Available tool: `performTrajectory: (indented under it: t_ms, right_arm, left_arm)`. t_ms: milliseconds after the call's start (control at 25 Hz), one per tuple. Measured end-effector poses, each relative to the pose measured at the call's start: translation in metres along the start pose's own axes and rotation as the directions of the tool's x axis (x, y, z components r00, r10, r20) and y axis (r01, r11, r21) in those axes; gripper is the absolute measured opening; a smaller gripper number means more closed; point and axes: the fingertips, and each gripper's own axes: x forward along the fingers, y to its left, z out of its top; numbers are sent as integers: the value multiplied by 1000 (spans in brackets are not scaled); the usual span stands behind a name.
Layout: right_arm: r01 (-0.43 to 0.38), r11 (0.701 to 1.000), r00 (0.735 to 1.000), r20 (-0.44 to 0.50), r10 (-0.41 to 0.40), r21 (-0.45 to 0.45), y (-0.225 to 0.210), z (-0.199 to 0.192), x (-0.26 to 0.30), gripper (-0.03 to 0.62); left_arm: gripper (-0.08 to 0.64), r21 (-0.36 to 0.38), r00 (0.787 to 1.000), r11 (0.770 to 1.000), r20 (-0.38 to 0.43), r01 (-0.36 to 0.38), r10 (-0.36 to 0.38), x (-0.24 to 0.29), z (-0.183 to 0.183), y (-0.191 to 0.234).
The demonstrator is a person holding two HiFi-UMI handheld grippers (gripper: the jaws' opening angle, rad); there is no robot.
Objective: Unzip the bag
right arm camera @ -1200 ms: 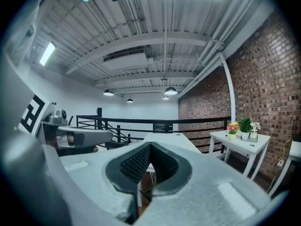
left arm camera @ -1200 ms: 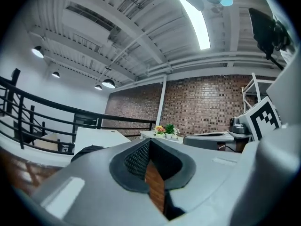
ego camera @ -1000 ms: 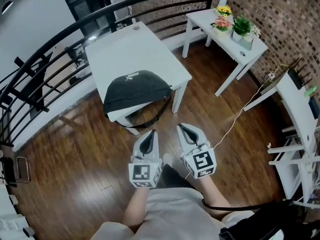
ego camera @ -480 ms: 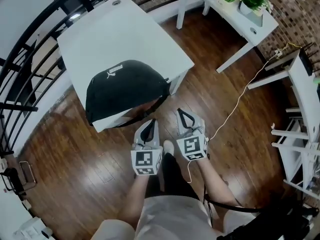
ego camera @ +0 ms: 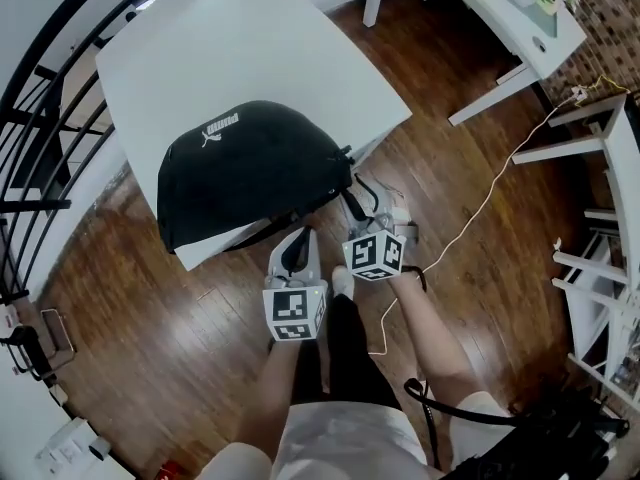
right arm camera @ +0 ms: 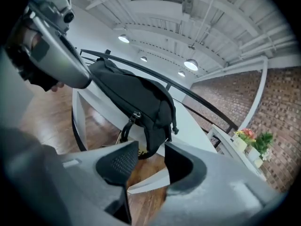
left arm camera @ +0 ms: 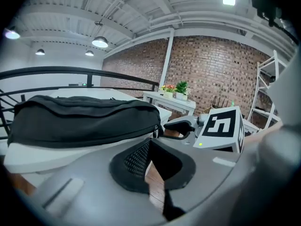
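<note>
At the near edge of the white square table (ego camera: pixel 300 48), the black soft fabric bag (ego camera: pixel 250 163) lies zipped. Since a second ago the right gripper (ego camera: pixel 372 208) has reached the bag's end, jaws opening, nothing between them. The left gripper (ego camera: pixel 300 246) stays closed and empty, just short of the bag. Judged: approach done, unzipping not begun. Only the left gripper view shows the small metal zip pull (left arm camera: pixel 154 131) at the bag's end.

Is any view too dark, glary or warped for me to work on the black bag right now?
Head view: fisheye bows the edges of the white square table, but the black fabric bag is evenly lit and sharp. Left gripper view: dark corners, glare from the round ceiling lamp, bag clear. Right gripper view: tilted and warped, yet the small metal fitting at the bag's end reads crisply.
</note>
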Motion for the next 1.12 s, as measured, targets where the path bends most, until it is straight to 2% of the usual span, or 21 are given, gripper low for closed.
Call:
performTrajectory:
  t_ms: [40, 80, 120, 160, 360, 440, 560, 680, 800, 1000, 1120]
  right_arm:
    - [2, 1000, 1000, 7, -2, -8, -2, 2, 6, 160]
    - [-2, 1000, 1000, 14, 2, -11, -3, 4, 10, 136]
    - [-14, 1000, 1000, 19, 14, -6, -5, 5, 12, 72]
    - [-38, 999, 999, 20, 38, 10, -5, 5, 11, 66]
    - [-181, 966, 983, 38, 177, 183, -11, 28, -17, 31]
    - [-222, 948, 975, 41, 218, 229, -12, 42, -29, 29]
    - [-274, 924, 961, 42, 273, 267, -12, 60, -43, 29]
    - [-291, 914, 955, 35, 293, 282, -14, 72, -54, 30]
    - [-288, 913, 956, 34, 291, 289, -16, 79, -59, 29]
    - [-287, 905, 956, 31, 292, 313, -16, 80, -62, 29]
    - [-281, 900, 957, 32, 287, 332, -16, 80, -61, 29]
  left_arm:
    - [17, -1, 1000, 1000, -4, -2, 2, 2, -2, 2]
    - [17, -1, 1000, 1000, -7, -3, 3, 5, -4, 3]
    - [17, 1, 1000, 1000, -10, -1, 1, 8, -6, 4]
    - [17, 0, 1000, 1000, -13, 6, -6, 10, -7, 3]
    - [18, -10, 996, 997, -17, 82, -82, 18, -3, -8]
    - [147, -20, 993, 993, -9, 120, -120, 19, 1, -14]
    - [199, -46, 991, 990, 28, 133, -132, 19, 14, -17]
    - [194, -79, 987, 986, 85, 145, -138, 19, 31, -18]
    - [108, -97, 985, 986, 127, 132, -120, 19, 45, -16]
    - [41, -106, 982, 985, 147, 137, -121, 21, 49, -19]
    - [30, -109, 979, 983, 159, 144, -126, 19, 50, -19]
